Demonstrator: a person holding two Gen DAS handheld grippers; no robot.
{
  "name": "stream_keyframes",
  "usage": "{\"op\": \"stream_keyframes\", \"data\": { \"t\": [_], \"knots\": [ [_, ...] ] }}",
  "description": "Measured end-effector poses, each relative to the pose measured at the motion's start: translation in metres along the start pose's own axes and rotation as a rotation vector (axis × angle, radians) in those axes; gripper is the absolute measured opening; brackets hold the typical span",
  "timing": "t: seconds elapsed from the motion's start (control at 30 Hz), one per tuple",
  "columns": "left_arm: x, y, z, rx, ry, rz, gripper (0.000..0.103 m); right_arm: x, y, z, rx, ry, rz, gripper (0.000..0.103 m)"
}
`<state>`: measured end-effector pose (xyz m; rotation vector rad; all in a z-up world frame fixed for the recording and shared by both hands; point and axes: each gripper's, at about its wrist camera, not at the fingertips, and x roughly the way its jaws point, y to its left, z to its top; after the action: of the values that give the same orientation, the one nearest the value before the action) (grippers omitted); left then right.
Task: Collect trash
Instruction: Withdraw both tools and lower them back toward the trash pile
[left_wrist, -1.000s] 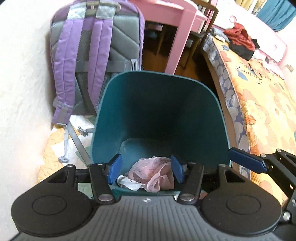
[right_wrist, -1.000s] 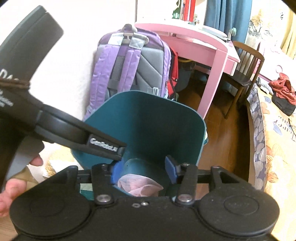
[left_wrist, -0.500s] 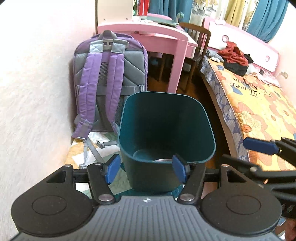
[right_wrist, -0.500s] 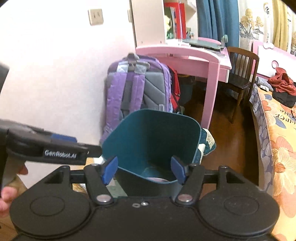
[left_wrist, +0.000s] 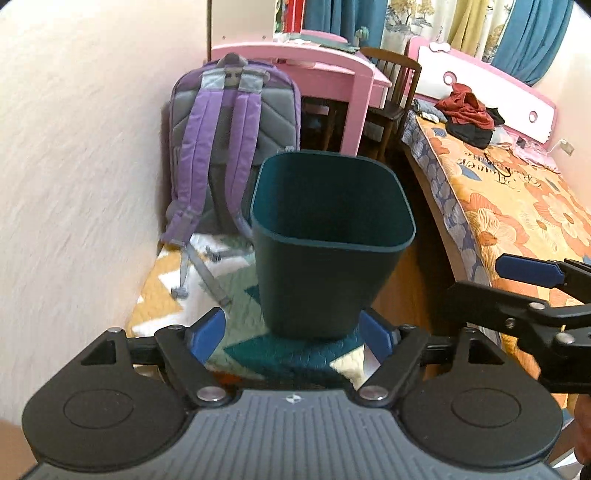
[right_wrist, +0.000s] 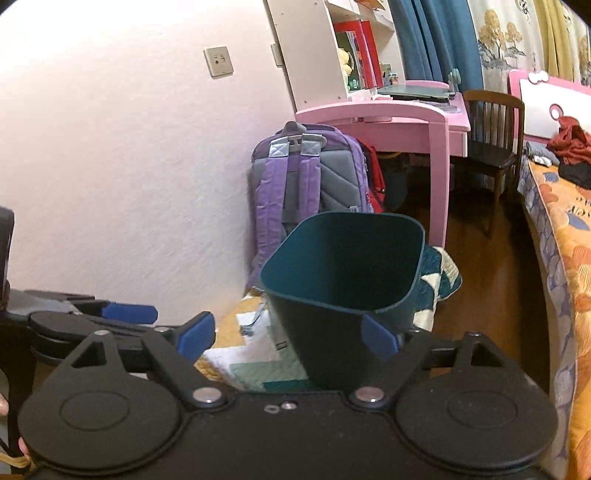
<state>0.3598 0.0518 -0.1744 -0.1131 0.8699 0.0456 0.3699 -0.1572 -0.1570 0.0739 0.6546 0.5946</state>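
One teal bin (left_wrist: 325, 266), one purple backpack (left_wrist: 229, 147); two grippers, left (left_wrist: 291, 336) and right (right_wrist: 288, 338), jaws opening, apparently empty.

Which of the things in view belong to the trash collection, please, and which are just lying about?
Part of the job:
- teal bin
- left tool, opening, nothing between its pads
- right tool, opening, likewise empty

Just lying about:
- purple backpack against the wall
- patchwork mat
- pink desk
- wooden chair
- clothes on the bed
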Motion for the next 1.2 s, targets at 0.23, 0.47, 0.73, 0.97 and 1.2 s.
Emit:
{"op": "stream_keyframes", "data": {
  "t": [0.23, 0.47, 0.73, 0.97, 1.2],
  "knots": [
    [-0.009, 0.023, -0.029, -0.092, 0.018, -0.044, 0.089, -0.009, 0.010, -0.030, -0.030, 0.012, 0.031, 0.095],
    [-0.006, 0.048, -0.061, -0.200, 0.009, -0.085, 0.103, -0.010, 0.010, -0.057, -0.030, 0.034, 0.036, 0.098],
    [0.033, 0.068, -0.108, -0.305, 0.078, -0.055, 0.103, 0.011, -0.006, -0.104, -0.016, 0.103, -0.007, 0.099],
    [0.091, 0.073, -0.169, -0.343, 0.162, -0.049, 0.103, 0.049, -0.024, -0.172, 0.004, 0.193, -0.017, 0.099],
    [0.162, 0.070, -0.240, -0.260, 0.262, -0.016, 0.103, 0.097, -0.040, -0.259, -0.012, 0.306, -0.029, 0.098]
  ]
}}
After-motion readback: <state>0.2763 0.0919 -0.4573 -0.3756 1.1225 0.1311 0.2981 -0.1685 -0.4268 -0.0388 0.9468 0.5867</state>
